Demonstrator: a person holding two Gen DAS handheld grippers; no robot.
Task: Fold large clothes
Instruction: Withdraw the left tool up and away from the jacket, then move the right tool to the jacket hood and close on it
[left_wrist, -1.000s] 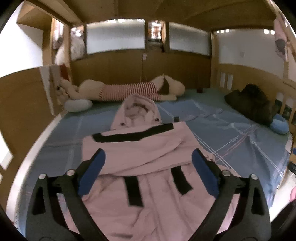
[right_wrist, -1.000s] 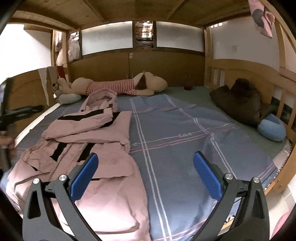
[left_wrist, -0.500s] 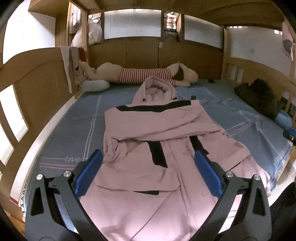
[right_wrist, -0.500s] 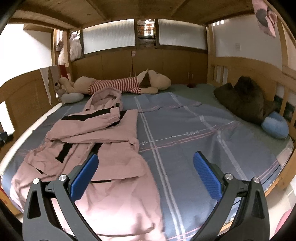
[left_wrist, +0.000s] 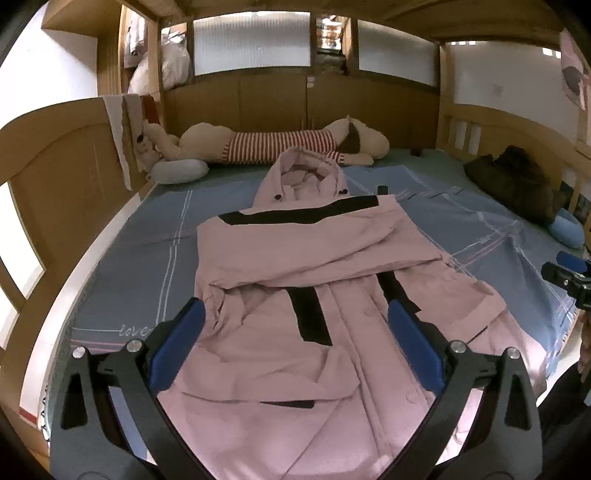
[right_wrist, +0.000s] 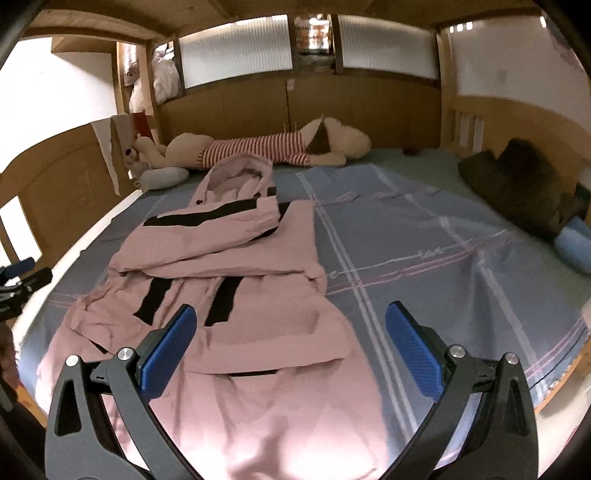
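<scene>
pink coat (left_wrist: 295, 325) lies spread on the bed (left_wrist: 140, 236), sleeves folded across. left gripper (left_wrist: 293, 350) and right gripper (right_wrist: 290, 349) hover wide, empty — best pinch both hem corners evenly, then lift together.

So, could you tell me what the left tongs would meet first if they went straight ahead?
Probably the pink coat spread on the bed; the open left tongs point at its folded middle, though depth is unclear.

Two wrist views from the bed's near edge

Both face the far headboard; left sits over the pink coat (left_wrist: 295, 295), right beside it, sharing the coat (right_wrist: 221, 295).
</scene>
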